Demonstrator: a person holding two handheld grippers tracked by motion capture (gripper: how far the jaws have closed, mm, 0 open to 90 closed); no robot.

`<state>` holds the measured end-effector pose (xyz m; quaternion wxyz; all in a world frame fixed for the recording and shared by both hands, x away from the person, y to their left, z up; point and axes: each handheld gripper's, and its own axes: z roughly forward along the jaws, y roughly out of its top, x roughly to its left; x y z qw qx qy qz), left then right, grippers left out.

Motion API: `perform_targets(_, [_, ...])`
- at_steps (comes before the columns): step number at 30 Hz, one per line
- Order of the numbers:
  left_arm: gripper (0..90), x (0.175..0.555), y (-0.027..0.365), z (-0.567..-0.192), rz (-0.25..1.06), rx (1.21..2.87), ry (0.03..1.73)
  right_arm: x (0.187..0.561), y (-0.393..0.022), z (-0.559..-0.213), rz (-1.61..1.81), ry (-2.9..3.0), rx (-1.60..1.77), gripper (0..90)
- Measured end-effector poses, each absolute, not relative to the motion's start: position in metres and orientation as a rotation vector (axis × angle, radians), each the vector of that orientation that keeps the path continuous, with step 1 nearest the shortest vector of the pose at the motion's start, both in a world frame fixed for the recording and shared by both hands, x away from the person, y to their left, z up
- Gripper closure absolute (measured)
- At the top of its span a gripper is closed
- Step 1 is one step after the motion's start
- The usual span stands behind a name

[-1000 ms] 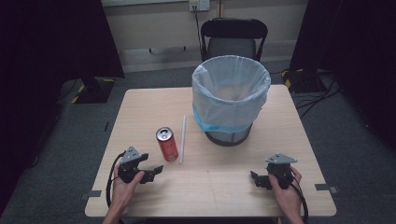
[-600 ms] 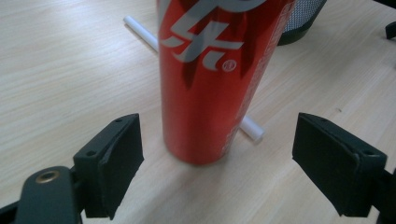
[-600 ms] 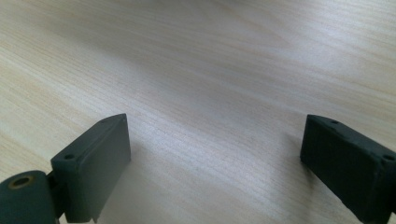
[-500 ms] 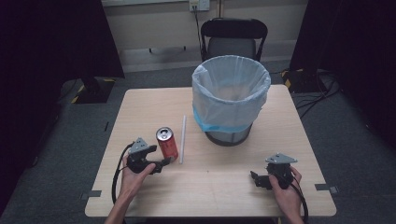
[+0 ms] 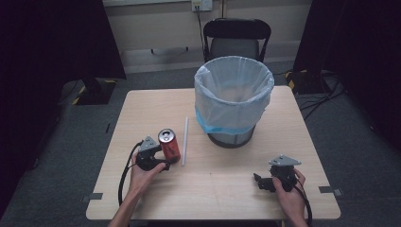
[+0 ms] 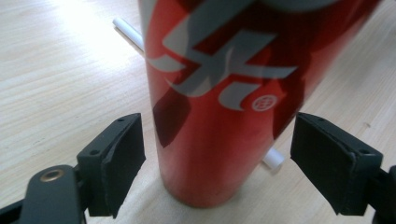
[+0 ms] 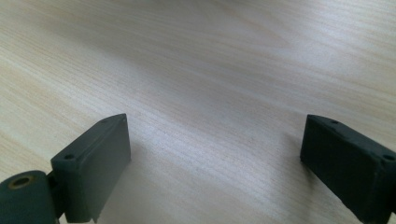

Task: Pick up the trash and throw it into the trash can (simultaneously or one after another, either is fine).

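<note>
A red drinks can (image 5: 169, 144) stands upright on the wooden table (image 5: 151, 104), left of centre. My left gripper (image 5: 163, 158) is open around it: in the left gripper view the can (image 6: 224, 121) stands between the two black jaws with a gap on each side. A white straw (image 5: 185, 141) lies just right of the can, and its end (image 6: 272, 160) shows behind the can's base. My right gripper (image 5: 259, 180) rests open near the front right of the table, and in the right gripper view (image 7: 215, 172) only bare wood lies between its jaws.
A mesh bin lined with a pale blue bag (image 5: 234, 97) stands at the back centre-right of the table. A black chair (image 5: 236, 40) is behind the table. Cables lie on the grey floor at the right (image 5: 326, 94).
My left gripper has moved forward and right, from the table's front left up to the can, which now sits between its jaws. The right gripper has stayed put.
</note>
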<state>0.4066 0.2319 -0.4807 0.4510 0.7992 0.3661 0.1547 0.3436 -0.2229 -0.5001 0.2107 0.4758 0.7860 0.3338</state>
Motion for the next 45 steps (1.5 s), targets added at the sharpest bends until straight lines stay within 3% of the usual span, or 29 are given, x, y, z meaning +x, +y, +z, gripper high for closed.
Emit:
perform_targets(13, [19.8,0.418,0.225,-0.496,0.394,2.039,0.929,0.344,-0.223,-0.500,0.929,2.184,1.323,7.7])
perform_targets(16, [24.0,0.419,0.224,-0.498,0.404,2.056,0.929,0.344,-0.223,-0.500,0.928,2.184,1.323,7.7])
perform_targets(18, [33.3,0.419,0.224,-0.497,0.423,2.061,0.916,0.344,-0.223,-0.500,0.928,2.183,1.323,7.7])
perform_targets(19, [33.6,0.419,0.224,-0.497,0.427,2.063,0.914,0.344,-0.223,-0.500,0.928,2.184,1.323,7.7])
perform_targets(45, [34.0,0.408,0.230,-0.470,0.423,1.939,0.901,0.344,-0.223,-0.500,0.928,2.183,1.323,7.7])
